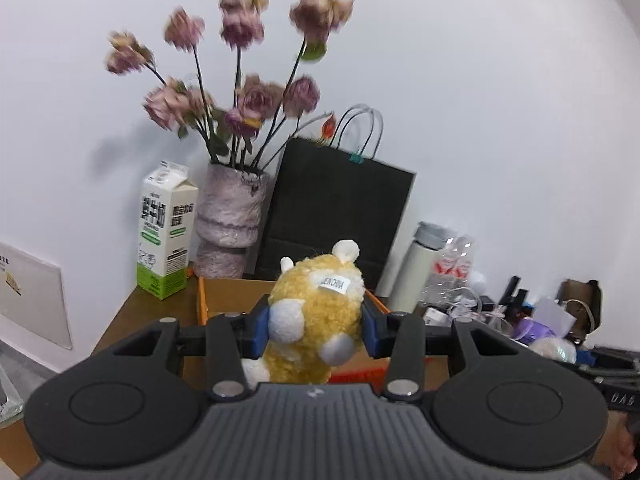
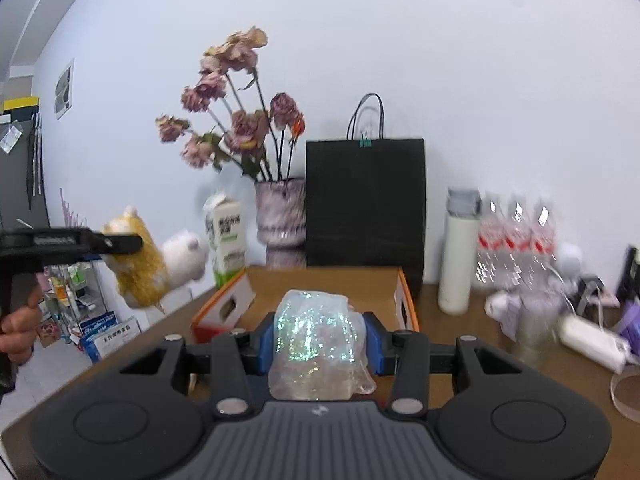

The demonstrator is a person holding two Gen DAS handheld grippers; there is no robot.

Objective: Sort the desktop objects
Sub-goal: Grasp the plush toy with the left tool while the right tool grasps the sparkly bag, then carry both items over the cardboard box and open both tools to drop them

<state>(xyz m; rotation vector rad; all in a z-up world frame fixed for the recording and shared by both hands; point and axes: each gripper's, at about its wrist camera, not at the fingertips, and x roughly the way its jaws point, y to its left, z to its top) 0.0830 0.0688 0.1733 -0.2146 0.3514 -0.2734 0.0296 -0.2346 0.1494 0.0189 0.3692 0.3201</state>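
My left gripper [image 1: 316,326] is shut on a yellow and white plush toy [image 1: 320,312], held in the air above an open cardboard box [image 1: 224,296]. In the right wrist view the same toy [image 2: 140,268] hangs at the far left in the left gripper [image 2: 120,242], off the table's left edge. My right gripper [image 2: 320,342] is shut on a clear glittery lump [image 2: 316,340], held over the near side of the cardboard box [image 2: 320,284].
Along the wall stand a milk carton [image 1: 166,236], a vase of dried roses [image 1: 230,224], a black paper bag [image 1: 336,216], a white flask [image 2: 458,256] and wrapped water bottles [image 2: 516,244]. Cables and small clutter [image 2: 576,312] cover the table's right side.
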